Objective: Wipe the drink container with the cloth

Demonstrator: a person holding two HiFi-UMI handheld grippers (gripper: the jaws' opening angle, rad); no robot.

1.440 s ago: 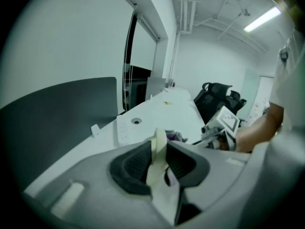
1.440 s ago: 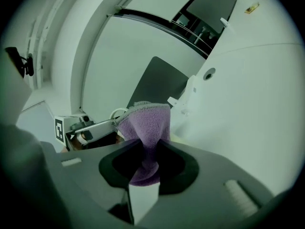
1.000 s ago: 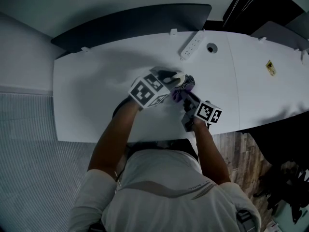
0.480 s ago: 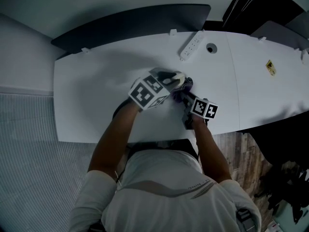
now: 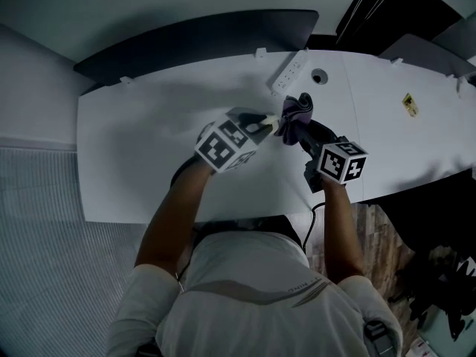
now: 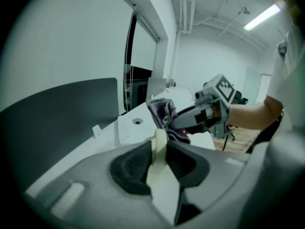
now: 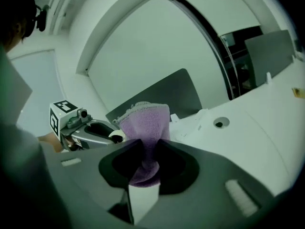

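Observation:
In the head view my left gripper point(image 5: 262, 124) is shut on a small pale drink container point(image 5: 275, 121) over the middle of the white table point(image 5: 141, 147). Its own view shows the cream container point(image 6: 160, 185) pinched between the dark pads. My right gripper point(image 5: 303, 131) is shut on a purple cloth point(image 5: 297, 110), which bunches up just beyond the container's tip; whether it touches the container I cannot tell. In the right gripper view the cloth point(image 7: 145, 123) stands up from the jaws, with the left gripper point(image 7: 102, 130) and the container's round end point(image 7: 116, 136) to its left.
A white power strip point(image 5: 290, 71) and a round cable hole point(image 5: 320, 75) lie just behind the grippers. A dark partition panel point(image 5: 201, 36) runs along the table's far edge. A yellow sticker point(image 5: 408, 104) marks the right part of the table. The person's torso is at the near edge.
My right gripper has swung the cloth from beside the container up and to the right, toward the power strip. The left gripper has barely moved and still holds the container.

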